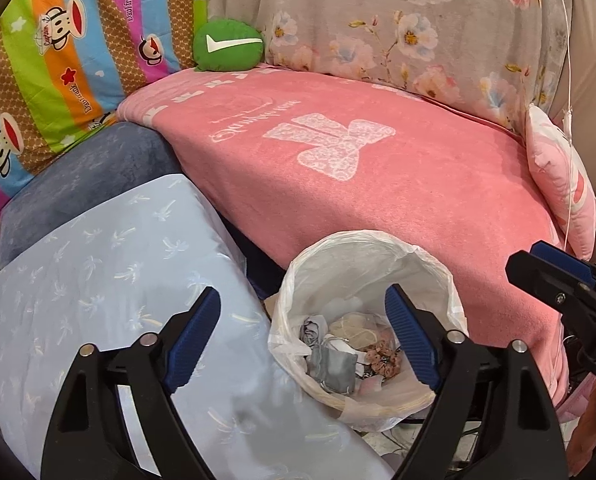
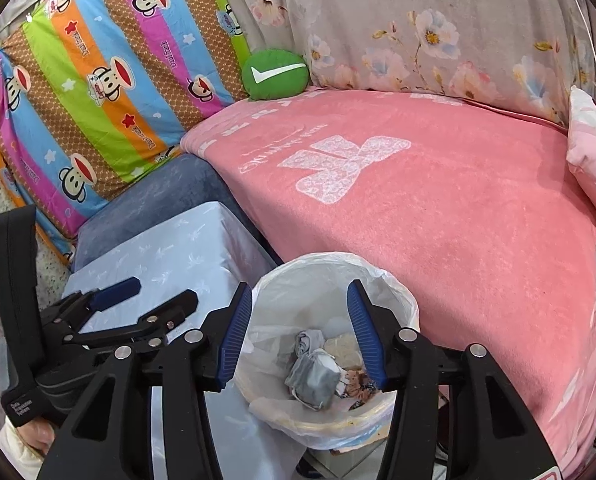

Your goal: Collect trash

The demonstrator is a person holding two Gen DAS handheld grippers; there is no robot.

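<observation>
A round bin lined with a clear plastic bag [image 1: 371, 248] stands on the floor beside the bed; it also shows in the right wrist view [image 2: 329, 268]. Inside lie a crumpled grey face mask [image 1: 333, 364] [image 2: 311, 376], tissue and other scraps. My left gripper [image 1: 301, 340] is open and empty, above the bin's left rim. My right gripper [image 2: 299, 332] is open and empty, directly over the bin. The right gripper shows at the right edge of the left wrist view [image 1: 553, 276]; the left gripper shows at the left of the right wrist view [image 2: 154, 294].
A pink blanket [image 1: 377, 168] covers the bed behind the bin. A light blue cushion [image 1: 110, 264] on a dark blue stool [image 1: 82, 184] stands left of the bin. A green round pillow [image 1: 228, 45], a striped monkey-print pillow [image 1: 58, 72] and a floral quilt [image 1: 397, 20] line the back.
</observation>
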